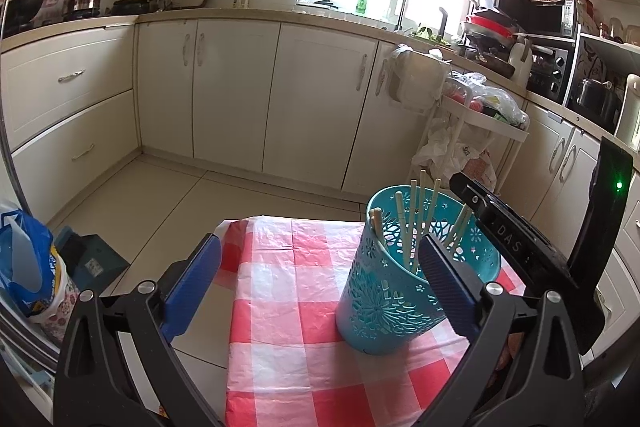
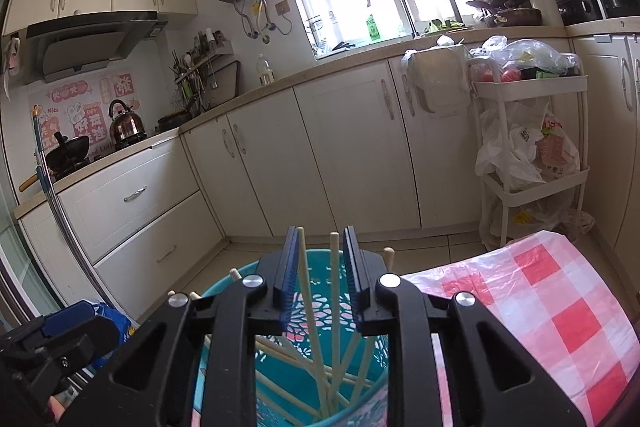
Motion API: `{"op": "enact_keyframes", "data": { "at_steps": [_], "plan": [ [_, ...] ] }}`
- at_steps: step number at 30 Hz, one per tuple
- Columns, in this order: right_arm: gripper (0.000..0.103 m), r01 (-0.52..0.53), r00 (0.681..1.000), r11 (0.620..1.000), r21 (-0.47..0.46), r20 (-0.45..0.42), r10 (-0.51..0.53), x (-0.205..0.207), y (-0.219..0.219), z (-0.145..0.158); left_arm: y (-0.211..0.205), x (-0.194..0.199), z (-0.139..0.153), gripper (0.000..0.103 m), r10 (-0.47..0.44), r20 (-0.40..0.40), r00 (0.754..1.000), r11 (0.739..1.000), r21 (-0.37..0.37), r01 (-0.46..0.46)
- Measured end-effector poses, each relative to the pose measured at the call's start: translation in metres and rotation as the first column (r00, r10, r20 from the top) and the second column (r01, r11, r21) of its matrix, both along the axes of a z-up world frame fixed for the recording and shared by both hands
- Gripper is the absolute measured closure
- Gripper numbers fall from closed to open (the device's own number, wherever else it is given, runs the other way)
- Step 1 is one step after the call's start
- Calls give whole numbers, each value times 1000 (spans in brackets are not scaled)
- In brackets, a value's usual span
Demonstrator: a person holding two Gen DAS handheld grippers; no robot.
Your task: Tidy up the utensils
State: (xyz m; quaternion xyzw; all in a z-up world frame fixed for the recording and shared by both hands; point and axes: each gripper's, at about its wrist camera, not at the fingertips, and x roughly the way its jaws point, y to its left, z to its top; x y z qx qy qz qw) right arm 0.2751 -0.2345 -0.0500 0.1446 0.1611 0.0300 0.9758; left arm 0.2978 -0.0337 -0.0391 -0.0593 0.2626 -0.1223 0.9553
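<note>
Right gripper poised over holder, jaws slightly parted, two chopsticks standing loose between, apparently dropping in. Left gripper wide open, empty, beside holder on cloth.

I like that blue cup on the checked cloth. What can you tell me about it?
The teal holder looks like plastic, round, its wall pierced with flower cut-outs. It stands upright near the checked tablecloth's right edge and holds several pale chopsticks that lean against its rim. The right gripper sits just above its mouth, jaws slightly apart, with chopsticks between them. The left gripper stands open in front of it.
</note>
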Motion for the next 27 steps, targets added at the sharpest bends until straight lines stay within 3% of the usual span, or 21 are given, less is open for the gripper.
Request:
{"op": "enact_keyframes", "data": {
  "at_steps": [18,27],
  "plan": [
    [71,12,999,1000,-26,-37,-13,-26,-12,0,-6,-4,-4,8,-29,-6,1000,999,22,29],
    [61,30,993,1000,-4,-114,-30,-54,-26,-5,-26,-12,-17,8,-35,-70,997,992,118,43]
  ]
}}
